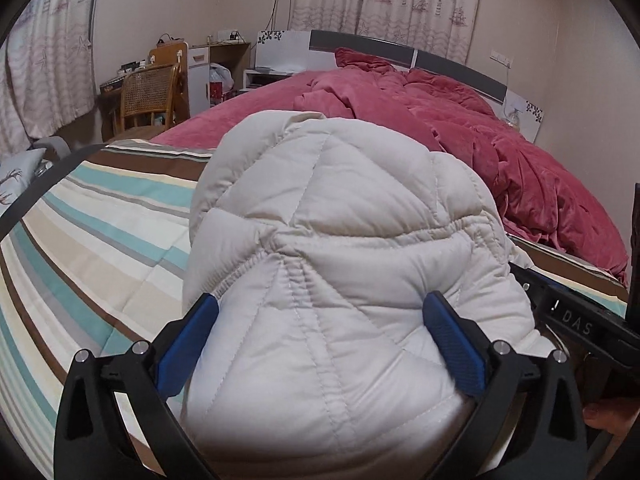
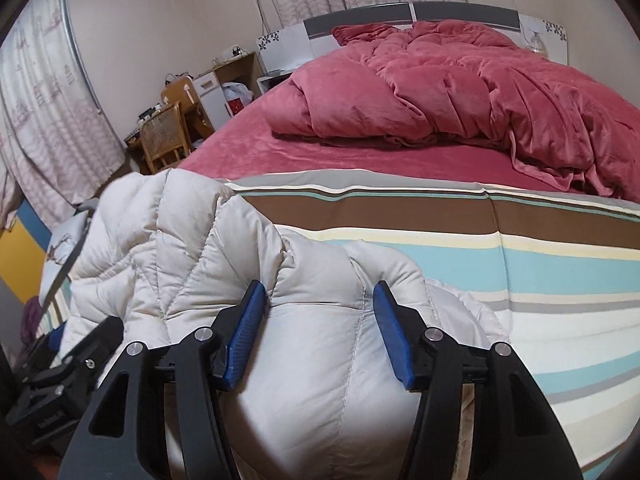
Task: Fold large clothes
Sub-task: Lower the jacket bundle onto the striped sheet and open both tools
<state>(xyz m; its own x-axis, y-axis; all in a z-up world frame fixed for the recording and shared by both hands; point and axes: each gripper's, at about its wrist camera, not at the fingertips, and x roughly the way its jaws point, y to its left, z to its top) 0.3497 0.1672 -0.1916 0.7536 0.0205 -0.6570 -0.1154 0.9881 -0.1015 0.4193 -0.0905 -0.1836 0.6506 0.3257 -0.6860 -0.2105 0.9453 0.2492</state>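
Both grippers, left gripper (image 1: 320, 316) and right gripper (image 2: 320, 308), clamp the puffy white jacket (image 1: 340, 240) over a striped sheet (image 2: 560, 264), red duvet (image 2: 460, 92) beyond.

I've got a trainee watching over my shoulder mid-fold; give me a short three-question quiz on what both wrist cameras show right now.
1. True or false: the cream quilted puffer jacket lies on the crumpled red velvet duvet.
2. Which gripper has jacket padding between its blue fingers: A) left gripper only, B) right gripper only, C) both?
3. Fill in: in the far left corner, near the curtain, stands a wooden ____ with a woven cane back.

Key
1. False: it lies on the striped brown, teal and cream sheet, nearer than the duvet.
2. C.
3. Chair.
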